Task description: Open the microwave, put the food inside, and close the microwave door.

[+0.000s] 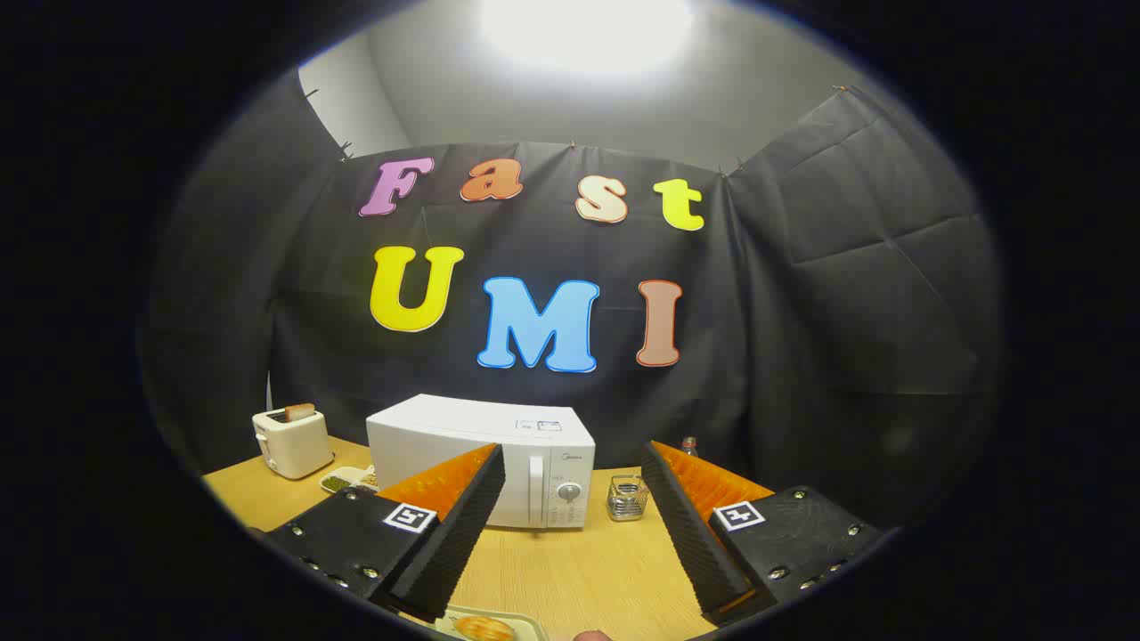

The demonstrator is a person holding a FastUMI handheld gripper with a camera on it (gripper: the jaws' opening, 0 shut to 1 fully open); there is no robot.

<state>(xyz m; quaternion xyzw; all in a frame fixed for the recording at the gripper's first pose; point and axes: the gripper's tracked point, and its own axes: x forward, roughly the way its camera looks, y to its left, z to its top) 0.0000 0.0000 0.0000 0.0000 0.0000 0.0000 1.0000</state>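
A white microwave [485,458] stands on the wooden table [579,570] beyond my fingers, its door shut and its upright handle [536,490] beside the control panel. My gripper [570,534] hangs open above the table, nothing between its fingers. The left finger overlaps the microwave's lower front. Close below, between the finger bases, a pale tray [512,620] holds a golden-brown piece of food [484,628], partly cut off.
A cream toaster [292,442] with a slice of toast in it stands left of the microwave. A small dish [349,481] with dark bits lies between them. A metal mesh holder [627,497] and a bottle top [688,442] are right of the microwave.
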